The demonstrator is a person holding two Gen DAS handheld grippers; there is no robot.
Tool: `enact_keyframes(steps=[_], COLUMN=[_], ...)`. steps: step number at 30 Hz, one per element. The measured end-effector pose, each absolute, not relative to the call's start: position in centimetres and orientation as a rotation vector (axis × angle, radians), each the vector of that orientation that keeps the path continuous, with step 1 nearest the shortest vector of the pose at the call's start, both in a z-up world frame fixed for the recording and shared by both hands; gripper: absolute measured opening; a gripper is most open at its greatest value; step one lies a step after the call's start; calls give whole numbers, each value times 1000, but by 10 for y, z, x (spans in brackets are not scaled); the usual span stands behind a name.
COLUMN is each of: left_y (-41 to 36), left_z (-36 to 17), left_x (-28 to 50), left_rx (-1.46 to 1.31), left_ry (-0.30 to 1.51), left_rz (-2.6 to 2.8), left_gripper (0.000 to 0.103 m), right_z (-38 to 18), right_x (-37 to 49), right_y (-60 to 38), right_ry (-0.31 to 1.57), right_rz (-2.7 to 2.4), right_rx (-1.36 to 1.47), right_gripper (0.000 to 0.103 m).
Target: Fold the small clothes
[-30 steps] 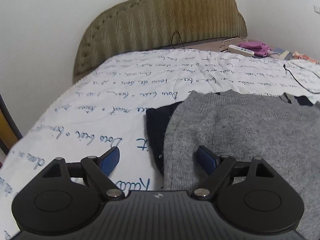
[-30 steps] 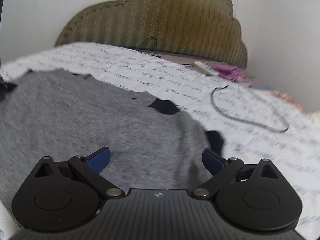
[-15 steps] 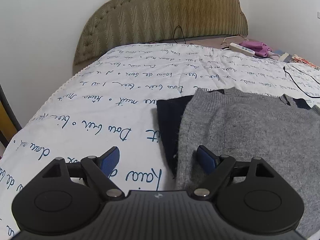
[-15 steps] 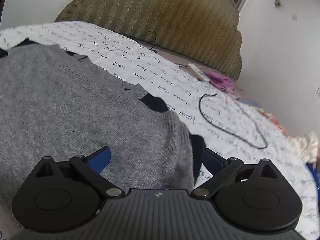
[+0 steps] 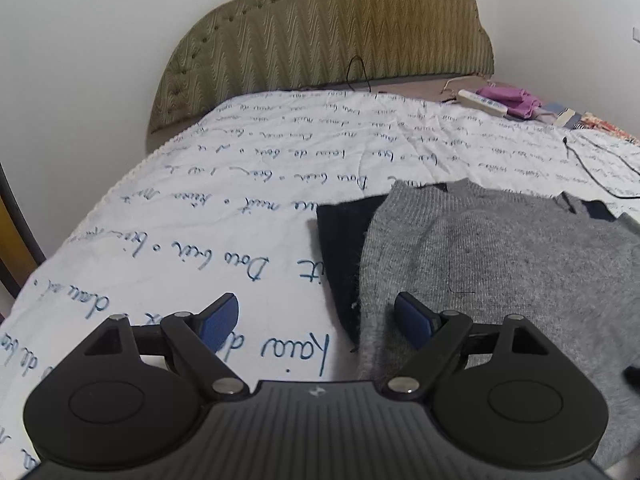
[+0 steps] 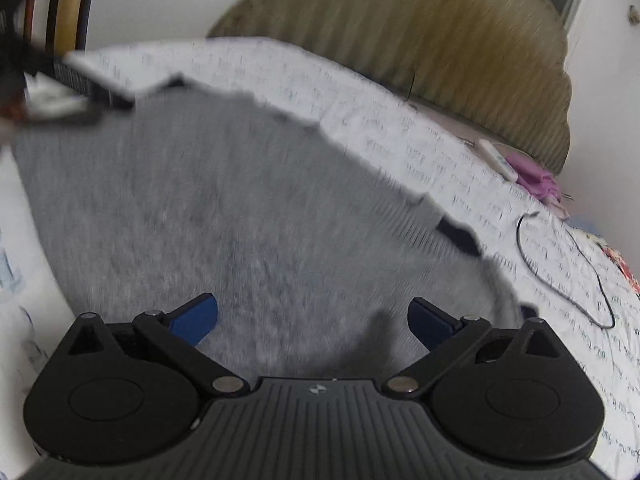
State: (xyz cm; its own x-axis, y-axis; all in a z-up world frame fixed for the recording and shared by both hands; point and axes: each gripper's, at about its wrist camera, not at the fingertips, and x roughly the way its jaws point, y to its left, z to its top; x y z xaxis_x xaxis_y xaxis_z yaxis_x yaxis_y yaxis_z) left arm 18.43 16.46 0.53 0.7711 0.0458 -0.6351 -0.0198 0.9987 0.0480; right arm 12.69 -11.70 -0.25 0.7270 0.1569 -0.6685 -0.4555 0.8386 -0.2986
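Note:
A grey knit garment [image 5: 500, 260] with dark navy parts [image 5: 344, 248] lies flat on the white bedspread [image 5: 224, 208] printed with blue script. My left gripper [image 5: 316, 320] is open and empty, low over the garment's left edge; its right fingertip [image 5: 412, 316] is over the grey knit, its left fingertip [image 5: 218, 318] over the sheet. In the blurred right wrist view the same grey garment [image 6: 224, 216] fills the middle. My right gripper [image 6: 312, 316] is open and empty above its near right part.
An olive padded headboard [image 5: 340, 28] stands at the back. A white remote [image 5: 482, 103], pink cloth [image 5: 512, 98] and a black cable [image 6: 568, 272] lie at the bed's far right. The bed's left edge [image 5: 60, 248] drops off near the wall.
The right gripper has swung left over the grey garment and its view is now blurred. The left gripper has shifted slightly left and back. Both stay open.

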Motion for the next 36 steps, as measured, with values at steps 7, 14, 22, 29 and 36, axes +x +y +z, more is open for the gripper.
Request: enact_keyframes(steps=[7, 14, 22, 29, 36], left_y=[178, 191, 211, 231, 227], left_z=[17, 19, 0, -13, -25], left_x=[185, 208, 247, 266, 293], left_rx=[-16, -75, -312, -568, -698], left_ry=[715, 781, 943, 923, 927], left_rz=[-84, -130, -247, -343, -416], left_gripper=[86, 86, 86, 91, 91], right_z=[15, 22, 5, -17, -26], right_x=[102, 59, 29, 38, 65], right_y=[-99, -52, -13, 12, 34], right_ry=[572, 445, 448, 400, 371], right_rz=[331, 420, 476, 388, 323], right_rx=[-496, -559, -630, -708, -721], right_gripper=[103, 103, 103, 102, 99])
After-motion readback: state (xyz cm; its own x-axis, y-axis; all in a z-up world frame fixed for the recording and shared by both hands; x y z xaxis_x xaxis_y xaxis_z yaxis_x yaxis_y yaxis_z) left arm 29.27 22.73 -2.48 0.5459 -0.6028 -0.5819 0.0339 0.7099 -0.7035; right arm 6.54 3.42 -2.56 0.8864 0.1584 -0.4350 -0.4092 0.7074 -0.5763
